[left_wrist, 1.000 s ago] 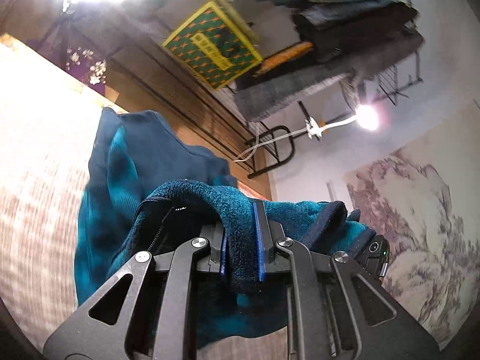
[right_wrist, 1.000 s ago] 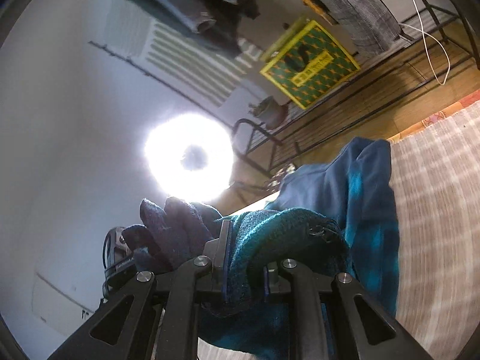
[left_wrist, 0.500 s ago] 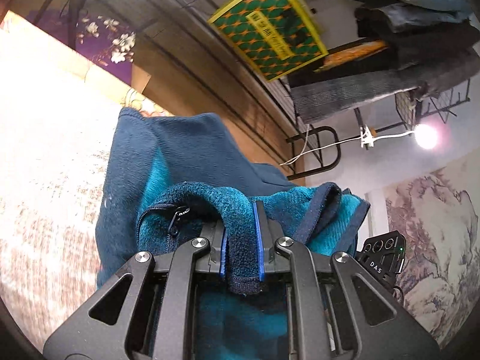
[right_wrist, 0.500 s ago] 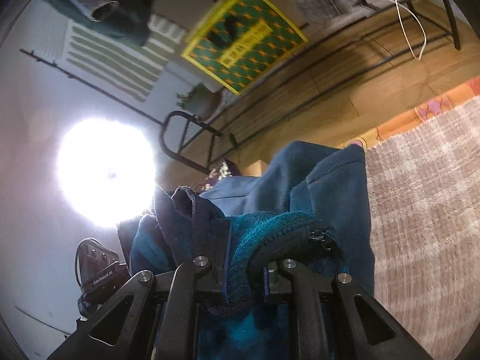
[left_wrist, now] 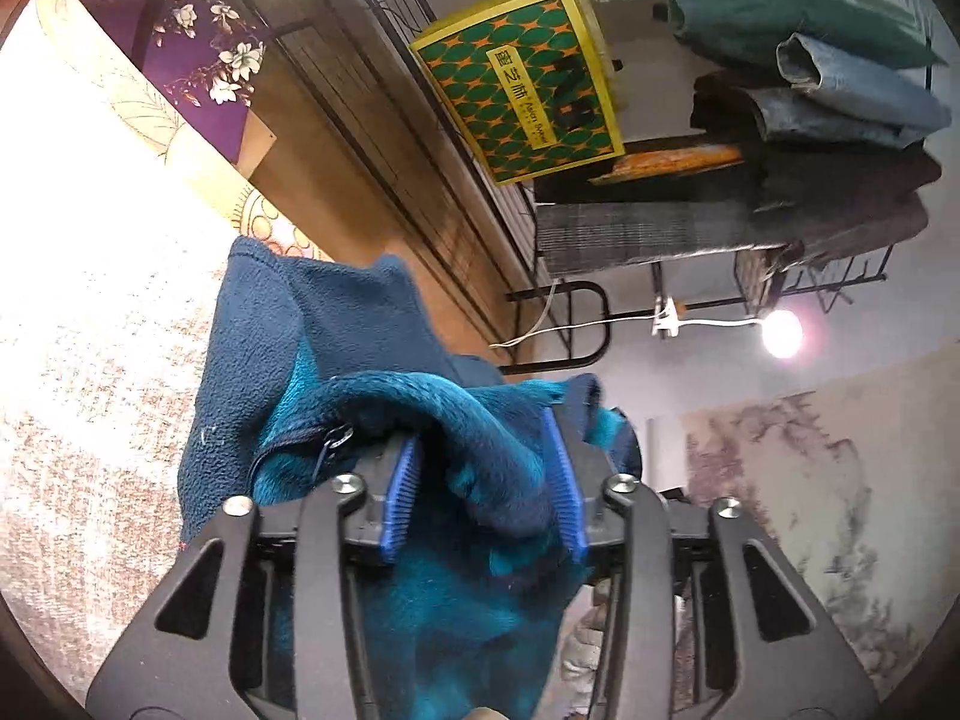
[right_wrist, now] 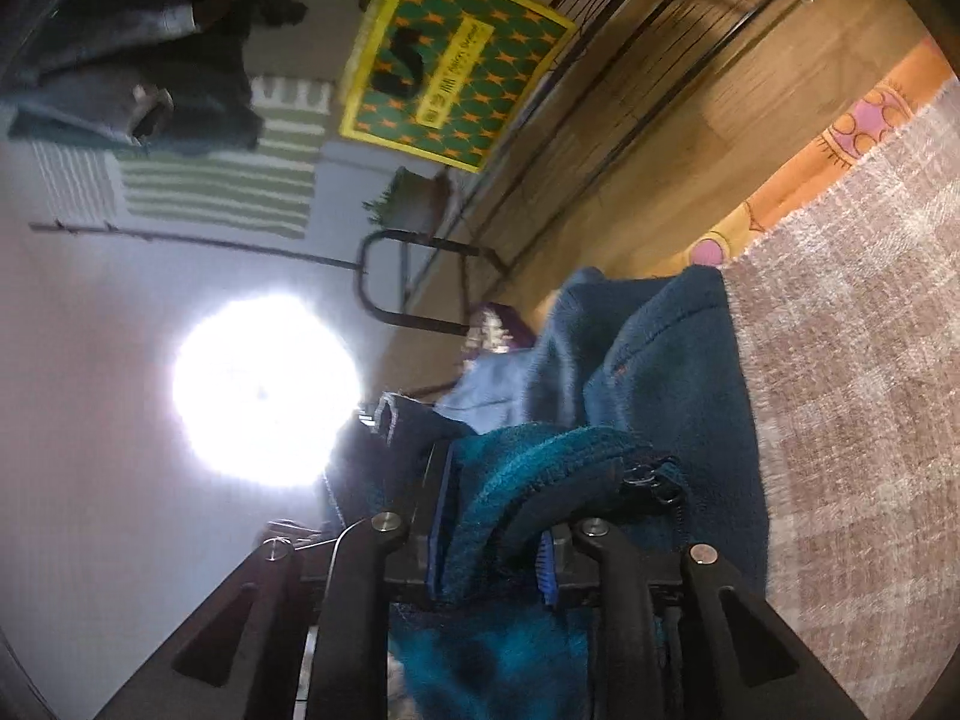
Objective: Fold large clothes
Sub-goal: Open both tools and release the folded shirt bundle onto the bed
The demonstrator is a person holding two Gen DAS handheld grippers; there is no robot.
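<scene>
A blue and teal fleece jacket (left_wrist: 312,324) with a zipper lies bunched on the grey woven rug (left_wrist: 90,348). My left gripper (left_wrist: 486,480) has its jaws spread apart, with a fold of the fleece lying loose between the blue pads (left_wrist: 401,492). In the right wrist view the same jacket (right_wrist: 672,372) lies on the rug (right_wrist: 870,360). My right gripper (right_wrist: 498,534) has its jaws parted too, with a teal fold of fleece draped between them near the zipper pull (right_wrist: 657,483).
A metal rack (left_wrist: 828,276) holds folded clothes (left_wrist: 840,84) and a green and yellow patterned box (left_wrist: 528,84). A wooden floor (right_wrist: 690,120) and an orange mat edge (right_wrist: 840,138) border the rug. A bright lamp (right_wrist: 264,390) glares at left.
Both grippers have opened: their jaws were shut on the fleece and now stand apart with the fabric slack between them. Both have tilted down toward the rug.
</scene>
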